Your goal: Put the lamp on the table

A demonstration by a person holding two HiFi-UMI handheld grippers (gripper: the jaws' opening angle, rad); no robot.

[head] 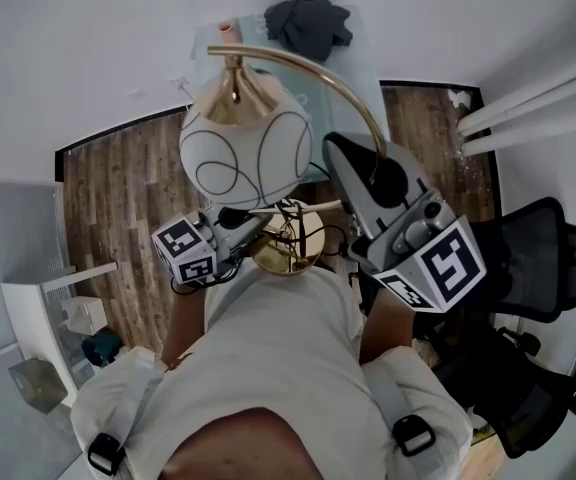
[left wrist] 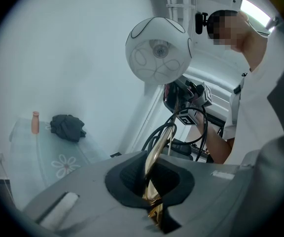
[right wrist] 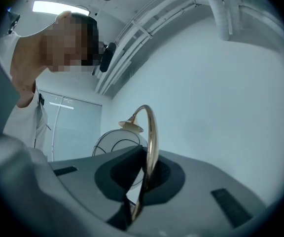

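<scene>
The lamp has a white globe shade [head: 246,153] with black curls, a gold arched stem [head: 340,86] and a round gold base [head: 290,248]. It hangs in the air in front of my chest, off the floor. My left gripper [head: 258,224] is shut on the stem low down, near the base; in the left gripper view the gold stem [left wrist: 157,149] runs out from between the shut left gripper [left wrist: 152,194] toward the shade [left wrist: 158,50]. My right gripper [head: 373,163] is shut on the stem higher up; the stem [right wrist: 152,132] arcs up from the right gripper [right wrist: 139,196]. The glass table [head: 208,53] lies ahead.
On the glass table [left wrist: 48,154] lie a dark cloth [head: 308,23] and a small pink object [head: 227,30]. A black office chair [head: 538,268] stands at the right, a white shelf unit [head: 58,308] at the left, white pipes [head: 528,108] along the right wall.
</scene>
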